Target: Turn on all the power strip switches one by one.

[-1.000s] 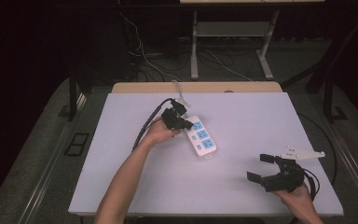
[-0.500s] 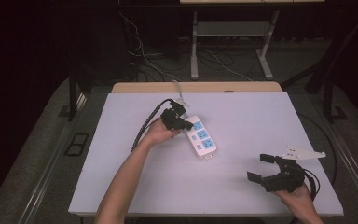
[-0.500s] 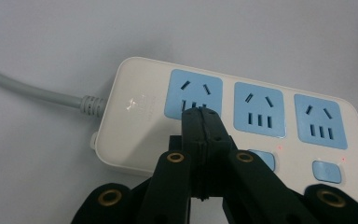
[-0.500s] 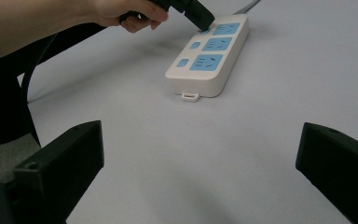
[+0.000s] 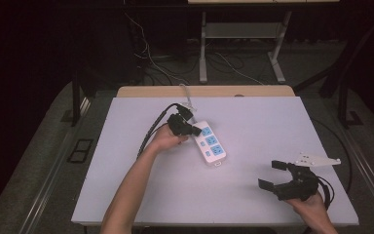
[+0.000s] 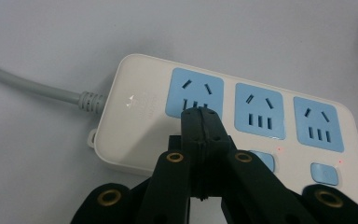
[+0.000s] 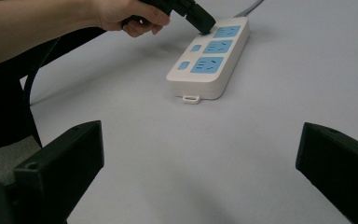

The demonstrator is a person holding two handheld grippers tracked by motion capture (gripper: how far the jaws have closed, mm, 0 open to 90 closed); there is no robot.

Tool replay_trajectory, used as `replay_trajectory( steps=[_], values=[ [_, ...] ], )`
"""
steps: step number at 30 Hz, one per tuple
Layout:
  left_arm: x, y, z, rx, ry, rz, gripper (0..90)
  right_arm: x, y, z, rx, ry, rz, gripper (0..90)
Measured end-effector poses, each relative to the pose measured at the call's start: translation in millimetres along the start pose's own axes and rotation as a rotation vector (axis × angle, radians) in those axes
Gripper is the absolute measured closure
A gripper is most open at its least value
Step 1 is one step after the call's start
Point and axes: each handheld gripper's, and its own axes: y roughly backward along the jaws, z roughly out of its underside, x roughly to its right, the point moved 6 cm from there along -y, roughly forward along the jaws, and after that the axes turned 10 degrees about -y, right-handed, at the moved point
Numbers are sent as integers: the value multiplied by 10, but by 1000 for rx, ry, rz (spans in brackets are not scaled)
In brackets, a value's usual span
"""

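Your left tongs [image 6: 199, 122] are pressed together with nothing between them, tips over the power strip [image 6: 242, 126] at the lower edge of its first blue socket [image 6: 195, 92]. Whether the tips touch the strip, your left gripper view does not settle. That view shows what the high view cannot: three blue sockets in a row, a blue switch [image 6: 324, 173] below the third with a small red light beside it, and the grey cord [image 6: 32, 87] leaving the strip's near end.

The high view gives you the layout. The strip [image 5: 210, 144] lies near the middle of the white desk [image 5: 263, 122], slanted, with your left tongs [image 5: 195, 130] at its far end and your left hand [image 5: 168, 139] just beside it. Your right tongs [image 5: 273, 174] sit well apart from the strip, near the desk's front right corner, spread wide and holding nothing. A white bracket [image 5: 317, 159] lies just beyond them.

Your right gripper view looks between its spread jaws across bare desk to the strip [image 7: 209, 58], and shows the small tab [image 7: 191, 98] on its near end.
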Motion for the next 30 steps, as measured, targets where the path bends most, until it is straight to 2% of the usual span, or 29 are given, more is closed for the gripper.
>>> replay_trajectory(
  steps=[5, 10, 17, 24, 30],
  values=[
    [7, -4, 3, -1, -11, -5, 898, 4, 3, -3, 1, -5, 0, 7],
    [-3, -2, 45, 30, 18, 1, 899, -1, 16, -8, 9, -6, -3, 7],
    [7, -3, 43, 33, 14, -12, 898, -10, 15, -5, 8, -3, -1, 7],
    [-1, 0, 64, 64, 43, -7, 896, 4, -6, 1, -4, -1, 2, 7],
    [25, 0, 36, 59, 25, -27, 891, 7, -11, 4, -7, 1, 5, 7]
  ],
)
